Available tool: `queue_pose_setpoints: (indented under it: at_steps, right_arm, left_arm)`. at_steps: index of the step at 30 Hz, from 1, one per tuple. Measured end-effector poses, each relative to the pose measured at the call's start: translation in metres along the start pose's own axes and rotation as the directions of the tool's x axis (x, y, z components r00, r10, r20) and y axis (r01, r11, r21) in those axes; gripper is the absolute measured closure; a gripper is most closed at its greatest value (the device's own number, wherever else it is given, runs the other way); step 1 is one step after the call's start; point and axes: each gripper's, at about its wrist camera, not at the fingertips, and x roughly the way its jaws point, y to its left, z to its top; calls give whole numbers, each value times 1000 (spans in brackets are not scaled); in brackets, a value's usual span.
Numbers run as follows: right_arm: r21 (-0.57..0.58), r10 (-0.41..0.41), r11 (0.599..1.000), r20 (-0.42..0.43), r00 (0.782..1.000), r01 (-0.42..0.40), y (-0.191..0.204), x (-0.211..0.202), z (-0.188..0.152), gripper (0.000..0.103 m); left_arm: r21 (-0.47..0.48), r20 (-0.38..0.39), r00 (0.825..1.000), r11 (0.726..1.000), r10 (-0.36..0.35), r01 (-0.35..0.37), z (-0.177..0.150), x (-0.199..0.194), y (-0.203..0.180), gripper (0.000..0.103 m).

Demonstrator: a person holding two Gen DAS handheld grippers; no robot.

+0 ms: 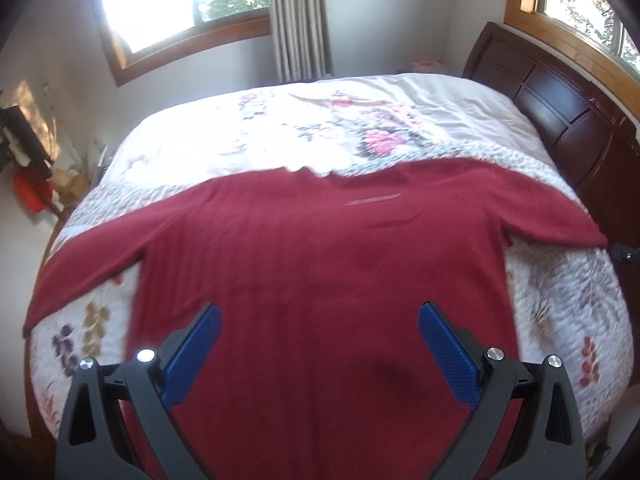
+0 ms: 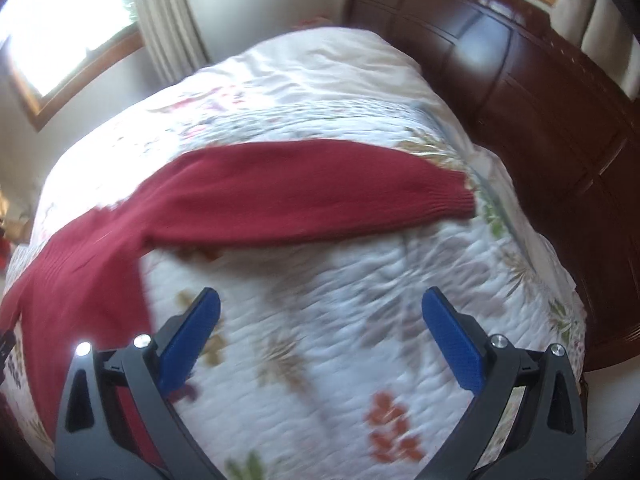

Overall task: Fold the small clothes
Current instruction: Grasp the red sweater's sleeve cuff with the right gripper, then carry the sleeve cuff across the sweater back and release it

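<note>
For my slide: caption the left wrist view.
Open left gripper above a red sweater spread on a floral quilt.

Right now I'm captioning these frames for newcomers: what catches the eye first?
A dark red sweater spread flat, sleeves out, across a floral quilt on the bed. Both grippers, left gripper above its body and right gripper above bare quilt below one sleeve, stand open with blue pads.

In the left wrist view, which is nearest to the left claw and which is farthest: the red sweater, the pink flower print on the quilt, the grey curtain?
From the left claw, which is open:
1. Red sweater: directly under and ahead of the claw, spread flat on the bed.
2. Pink flower print: beyond the sweater's collar, slightly right.
3. Grey curtain: on the far wall, behind the bed.
</note>
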Motion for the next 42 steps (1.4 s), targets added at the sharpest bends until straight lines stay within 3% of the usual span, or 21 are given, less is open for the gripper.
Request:
queue_pose_setpoints:
  at_steps: [4, 7, 9, 13, 18, 21, 23, 25, 27, 31, 35, 39, 42]
  right_arm:
    - [85, -25, 996, -68, 997, 31, -71, 53, 41, 3]
    - [86, -57, 994, -122, 991, 67, -105, 89, 62, 3]
    - [118, -22, 992, -161, 987, 41, -128, 113, 71, 3]
    - [162, 22, 987, -220, 975, 14, -154, 151, 81, 3]
    - [199, 110, 978, -240, 964, -62, -167, 178, 90, 3]
    - [215, 175, 968, -223, 959, -127, -166, 181, 94, 33]
    - [198, 176, 971, -207, 962, -135, -164, 175, 96, 49]
    - [183, 195, 970, -201, 960, -158, -159, 170, 99, 88]
    - [208, 247, 956, -176, 953, -209, -156, 159, 104, 93]
    - [110, 232, 969, -101, 967, -221, -117, 121, 116, 94]
    - [-38, 259, 964, -63, 964, -262, -44, 89, 124, 94]
    - [-197, 322, 923, -79, 943, -332, 56, 71, 123, 94]
    - [-284, 393, 868, -111, 913, -408, 129, 60, 113, 94]
  left_arm:
    - [20, 16, 999, 999, -33, 32, 36, 26, -61, 4]
    - [44, 14, 999, 998, -37, 37, 57, 48, -105, 4]
    - [44, 7, 999, 998, -50, 50, 68, 62, -127, 4]
    - [13, -7, 998, 998, -66, 67, 82, 82, -147, 4]
    - [51, -29, 999, 999, 14, -13, 90, 98, -145, 4]
    - [26, -51, 998, 999, 21, -20, 90, 104, -129, 4]
    - [24, -47, 998, 999, 40, -38, 87, 104, -116, 4]
    - [21, -40, 998, 998, 55, -54, 86, 103, -104, 4]
    - [0, -44, 998, 999, 52, -53, 83, 101, -87, 4]
    - [-77, -71, 997, 997, 9, -15, 77, 100, -45, 4]
    - [-140, -56, 996, 988, 63, -70, 71, 94, 1, 4]
    - [-207, -56, 994, 973, 90, -99, 64, 89, 40, 4]
    - [-231, -49, 995, 968, 91, -100, 57, 82, 60, 4]
